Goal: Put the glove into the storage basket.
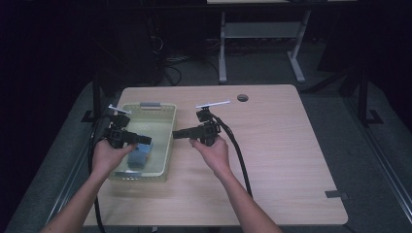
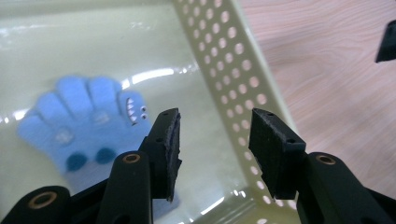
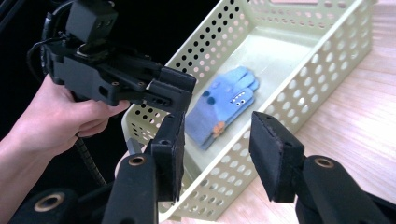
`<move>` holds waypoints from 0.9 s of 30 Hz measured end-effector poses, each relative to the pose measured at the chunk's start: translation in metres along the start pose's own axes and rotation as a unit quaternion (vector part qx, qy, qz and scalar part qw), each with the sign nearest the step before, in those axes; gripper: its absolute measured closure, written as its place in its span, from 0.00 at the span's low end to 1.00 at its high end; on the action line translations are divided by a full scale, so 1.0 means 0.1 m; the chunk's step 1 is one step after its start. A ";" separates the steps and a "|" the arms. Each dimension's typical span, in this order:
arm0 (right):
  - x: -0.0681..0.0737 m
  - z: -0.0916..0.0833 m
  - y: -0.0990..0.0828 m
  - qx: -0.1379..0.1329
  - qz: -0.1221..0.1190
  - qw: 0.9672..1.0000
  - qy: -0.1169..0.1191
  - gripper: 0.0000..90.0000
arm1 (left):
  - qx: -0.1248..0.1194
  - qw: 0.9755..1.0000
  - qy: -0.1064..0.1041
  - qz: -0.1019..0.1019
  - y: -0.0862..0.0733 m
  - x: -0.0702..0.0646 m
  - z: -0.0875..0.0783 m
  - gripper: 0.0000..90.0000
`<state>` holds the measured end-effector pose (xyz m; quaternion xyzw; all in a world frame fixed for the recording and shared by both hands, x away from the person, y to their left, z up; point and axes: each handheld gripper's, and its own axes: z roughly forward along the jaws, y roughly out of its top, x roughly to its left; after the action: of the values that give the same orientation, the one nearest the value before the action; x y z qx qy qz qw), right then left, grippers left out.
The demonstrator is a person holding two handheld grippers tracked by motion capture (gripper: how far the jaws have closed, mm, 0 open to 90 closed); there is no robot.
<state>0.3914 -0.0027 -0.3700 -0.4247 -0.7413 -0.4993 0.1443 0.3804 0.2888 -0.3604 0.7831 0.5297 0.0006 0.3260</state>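
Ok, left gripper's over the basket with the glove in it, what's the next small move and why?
Probably lower the left gripper and shift it toward the blue glove. Its jaws stand open and hold nothing, and the glove lies flat on the basket floor, off to one side of them.

One pale-green perforated basket (image 1: 167, 127); one blue monster-face glove (image 3: 223, 106); two grippers, left (image 1: 144, 140) and right (image 1: 176, 134); one desk (image 1: 277, 145).

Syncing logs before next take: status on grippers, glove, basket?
Left gripper open, above basket. Right gripper open, beside basket, over table. Blue glove flat in basket, untouched. Nothing blocking.
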 end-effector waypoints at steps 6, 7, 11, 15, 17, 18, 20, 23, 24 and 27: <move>-0.03 -0.10 -0.01 -0.007 0.001 1.000 -0.004 0.61 | -0.002 1.000 -0.010 0.014 0.04 -0.10 0.02 0.57; -0.05 -0.12 -0.01 -0.008 -0.001 1.000 -0.005 0.61 | -0.002 1.000 -0.011 0.016 0.05 -0.11 0.02 0.56; -0.06 -0.20 -0.01 -0.009 0.003 1.000 -0.007 0.60 | -0.007 1.000 -0.011 0.019 0.07 -0.15 0.01 0.55; -0.10 -0.32 -0.02 -0.014 0.006 1.000 -0.011 0.60 | -0.016 1.000 -0.015 0.019 0.08 -0.18 0.02 0.53; -0.11 -0.35 -0.03 -0.016 0.005 1.000 -0.013 0.60 | -0.020 0.999 -0.021 0.019 0.09 -0.20 0.03 0.53; -0.12 -0.37 -0.03 -0.018 0.007 1.000 -0.014 0.60 | -0.025 0.999 -0.024 0.017 0.09 -0.21 0.03 0.52; -0.14 -0.43 -0.04 -0.022 0.008 1.000 -0.018 0.60 | -0.030 0.999 -0.030 0.016 0.10 -0.23 0.03 0.51; -0.18 -0.53 -0.05 -0.025 0.014 0.999 -0.022 0.59 | -0.029 0.999 -0.039 0.018 0.11 -0.26 0.04 0.51; -0.18 -0.53 -0.05 -0.025 0.014 0.999 -0.022 0.59 | -0.030 0.999 -0.040 0.018 0.12 -0.27 0.05 0.51; -0.21 -0.61 -0.07 -0.028 0.018 0.999 -0.025 0.58 | -0.033 0.998 -0.048 0.016 0.13 -0.30 0.08 0.51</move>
<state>0.3858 -0.0668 -0.3592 -0.4544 -0.7225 -0.5064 0.1228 0.3806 0.2568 -0.3494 0.7794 0.5005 -0.0145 0.3766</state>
